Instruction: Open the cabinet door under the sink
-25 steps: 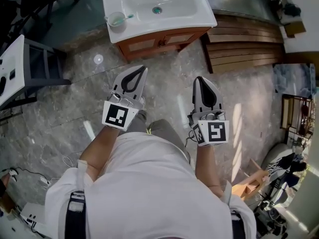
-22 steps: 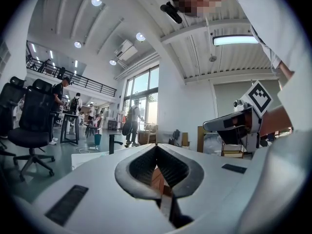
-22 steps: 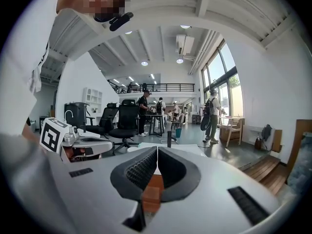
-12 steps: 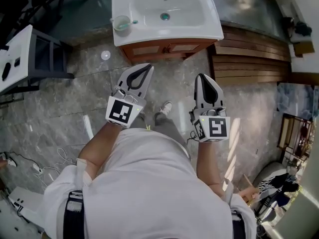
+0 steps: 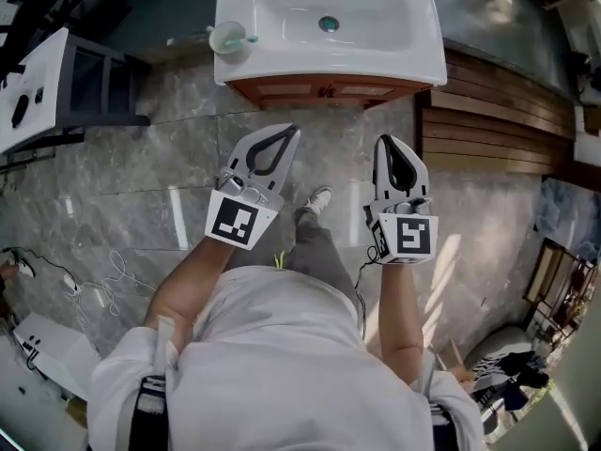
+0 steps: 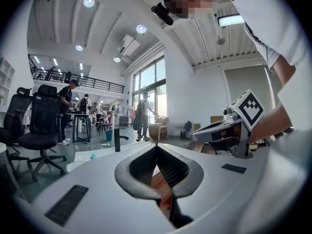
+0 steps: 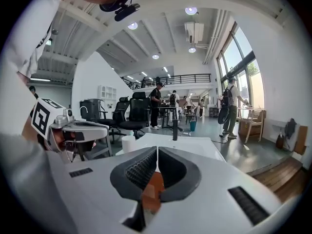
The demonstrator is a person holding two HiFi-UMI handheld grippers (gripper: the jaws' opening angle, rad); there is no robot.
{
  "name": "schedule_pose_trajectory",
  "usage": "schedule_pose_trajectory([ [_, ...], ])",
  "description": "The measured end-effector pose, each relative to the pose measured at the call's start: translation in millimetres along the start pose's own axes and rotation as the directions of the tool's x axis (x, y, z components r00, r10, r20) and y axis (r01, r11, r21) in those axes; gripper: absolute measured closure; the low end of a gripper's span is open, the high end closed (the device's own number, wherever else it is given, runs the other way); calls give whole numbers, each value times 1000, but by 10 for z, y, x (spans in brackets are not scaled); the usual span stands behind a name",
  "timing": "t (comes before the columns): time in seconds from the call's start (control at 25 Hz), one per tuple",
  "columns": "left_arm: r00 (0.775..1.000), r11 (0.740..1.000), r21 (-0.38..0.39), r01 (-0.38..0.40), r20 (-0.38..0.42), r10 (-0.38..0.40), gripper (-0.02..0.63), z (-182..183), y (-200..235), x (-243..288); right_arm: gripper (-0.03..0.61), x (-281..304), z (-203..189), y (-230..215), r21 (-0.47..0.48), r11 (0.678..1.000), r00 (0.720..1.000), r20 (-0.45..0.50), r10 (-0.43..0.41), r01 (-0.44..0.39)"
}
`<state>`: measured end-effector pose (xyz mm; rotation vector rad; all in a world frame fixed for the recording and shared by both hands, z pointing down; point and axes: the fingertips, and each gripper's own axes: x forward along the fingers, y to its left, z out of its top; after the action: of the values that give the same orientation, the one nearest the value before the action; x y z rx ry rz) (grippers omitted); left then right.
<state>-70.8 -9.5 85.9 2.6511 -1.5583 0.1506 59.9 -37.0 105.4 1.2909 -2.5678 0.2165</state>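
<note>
The left hand-held gripper (image 5: 285, 132) and the right hand-held gripper (image 5: 388, 143) are both clenched, with the jaw tips touching, and hang above the floor (image 5: 178, 181). The cabinet door (image 5: 282, 89) is ahead, under the white sink (image 5: 418, 50), apart from both grippers.

The sink (image 5: 282, 59) is white, smooth and shiny. The cabinet (image 5: 329, 90) under it is brown wood, like the slats (image 5: 498, 130) on the right. The floor (image 5: 141, 195) is shiny grey stone. The left gripper (image 5: 289, 130) and right gripper (image 5: 387, 140) are dull white plastic with dark ribbed pads (image 6: 171, 169)
</note>
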Motion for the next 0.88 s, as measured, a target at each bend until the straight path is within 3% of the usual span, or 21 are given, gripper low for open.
schedule_pose_trajectory([
  [0.08,1000,1000,3,-7,-29,7,607,-219,36,120,543,130,-201,-87,4,1000,1000,-15,3,-3],
  [0.2,994,995,89,35,-108,-25,607,-698,83,367,543,420,-667,-246,21,1000,999,-49,6,-5],
  [0.36,987,997,57,50,-153,-41,607,-1294,152,619,543,801,-1312,-344,38,999,996,-86,11,-8],
  [0.88,989,999,20,36,-144,-32,607,-2602,244,1090,541,1576,-2871,-398,58,996,988,-131,81,-74],
])
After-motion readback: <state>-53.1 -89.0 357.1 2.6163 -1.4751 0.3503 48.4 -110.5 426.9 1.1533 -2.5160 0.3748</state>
